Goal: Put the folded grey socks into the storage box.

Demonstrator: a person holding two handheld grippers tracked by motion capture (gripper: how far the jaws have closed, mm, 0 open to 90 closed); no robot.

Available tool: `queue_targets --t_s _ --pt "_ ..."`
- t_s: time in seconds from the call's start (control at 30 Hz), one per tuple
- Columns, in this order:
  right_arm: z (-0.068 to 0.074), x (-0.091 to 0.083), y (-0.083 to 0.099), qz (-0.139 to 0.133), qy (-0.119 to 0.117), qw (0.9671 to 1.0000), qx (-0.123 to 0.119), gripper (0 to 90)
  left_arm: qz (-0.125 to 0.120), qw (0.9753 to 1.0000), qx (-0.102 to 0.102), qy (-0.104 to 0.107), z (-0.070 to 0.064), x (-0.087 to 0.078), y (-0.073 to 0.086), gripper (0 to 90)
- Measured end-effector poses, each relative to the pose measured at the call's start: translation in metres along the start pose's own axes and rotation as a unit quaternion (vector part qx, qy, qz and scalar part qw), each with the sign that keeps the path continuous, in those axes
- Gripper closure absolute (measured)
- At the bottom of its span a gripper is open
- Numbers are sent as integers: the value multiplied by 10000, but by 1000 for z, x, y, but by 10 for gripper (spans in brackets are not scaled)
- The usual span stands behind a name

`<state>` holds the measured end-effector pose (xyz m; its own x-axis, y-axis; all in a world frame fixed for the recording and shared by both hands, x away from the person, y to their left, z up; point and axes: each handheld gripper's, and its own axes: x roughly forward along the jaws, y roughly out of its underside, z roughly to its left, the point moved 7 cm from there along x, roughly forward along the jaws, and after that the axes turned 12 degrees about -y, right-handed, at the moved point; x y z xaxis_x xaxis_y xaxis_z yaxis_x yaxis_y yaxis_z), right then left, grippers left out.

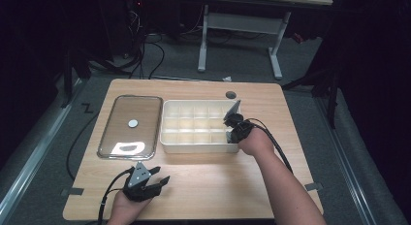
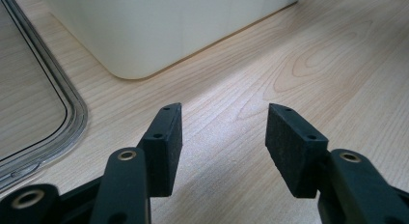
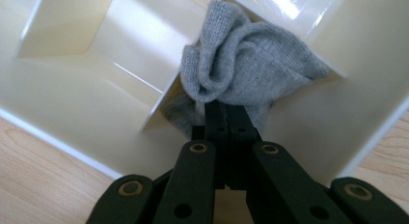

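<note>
A cream divided box point(image 1: 194, 143) stands mid-table with several compartments. My right gripper point(image 1: 230, 122) reaches into its right end. In the right gripper view the jaws are pressed together on a crumpled grey knit cloth point(image 3: 241, 74), and my right gripper point(image 3: 225, 108) holds it over a divider of the box point(image 3: 96, 89). My left gripper point(image 1: 162, 176) rests low near the front edge of the table, open and empty. In the left gripper view my left gripper point(image 2: 223, 132) has its jaws spread over bare wood, and the box corner point(image 2: 144, 35) lies ahead of it.
A clear lid point(image 1: 131, 125) with a white round knob point(image 1: 133, 122) lies flat to the left of the box; its rim point(image 2: 72, 118) runs beside the left gripper. A small dark round spot point(image 1: 231, 95) marks the table behind the box. Cables and a desk frame stand beyond the table.
</note>
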<state>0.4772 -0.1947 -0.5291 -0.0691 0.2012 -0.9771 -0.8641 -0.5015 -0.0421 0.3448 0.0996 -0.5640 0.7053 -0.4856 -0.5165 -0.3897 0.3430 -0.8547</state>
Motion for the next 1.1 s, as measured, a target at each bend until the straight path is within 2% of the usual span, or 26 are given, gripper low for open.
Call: queue_targets --t_s 0.07,0.1,0.17,0.2,0.23,0.27,0.3,0.37,0.5,0.53,0.67,0.7,0.73,0.8,0.83,0.93,1.1 --pt "2 -3 1 23 -35 9999 117 900 3 10000 -2 -2 0 0 0 482" --pt "1 -5 0 16 -35 10000 -22 900 7 10000 -4 -3 0 0 0 482" --pt "3 -12 0 -22 -111 9999 -59 900 10 10000 4 -2 0 0 0 482" --pt "5 -19 -1 -99 -82 9999 5 900 15 10000 12 0 0 0 1 482" --pt "5 -24 -3 -215 -45 9997 -83 900 14 10000 12 2 -1 0 1 482" --pt "6 -30 -5 -327 -30 9995 -16 900 13 10000 14 2 -1 0 1 482" --pt "5 -33 -7 -410 7 9991 -90 900 15 10000 18 4 -1 -1 1 482" --pt "4 -37 -12 -560 95 9984 3 898 10 10000 23 4 -1 -1 0 482" --pt "-1 -24 -16 -457 231 9986 105 885 -7 10000 4 -5 0 -2 0 482" --pt "-3 -19 -17 -429 246 9988 42 896 0 10000 -4 -4 1 -2 0 482" --pt "-5 -10 -21 -427 209 9988 93 900 6 10000 -15 0 1 -2 1 482" --pt "-5 -7 -21 -395 195 9988 207 900 7 10000 -14 2 1 -2 1 482" --pt "-6 -5 -22 -342 187 9991 155 900 4 10000 -13 2 1 -2 1 482" --pt "-6 -1 -23 -248 177 9992 246 900 0 10000 -8 6 0 -2 1 481" --pt "-7 1 -24 -210 201 9994 192 900 3 10000 -7 6 0 -2 1 481" --pt "-7 5 -26 -82 203 9994 255 900 10 10000 -2 9 0 -2 1 482" --pt "-6 7 -27 -60 219 9992 326 900 27 10000 4 27 -1 -2 1 481"
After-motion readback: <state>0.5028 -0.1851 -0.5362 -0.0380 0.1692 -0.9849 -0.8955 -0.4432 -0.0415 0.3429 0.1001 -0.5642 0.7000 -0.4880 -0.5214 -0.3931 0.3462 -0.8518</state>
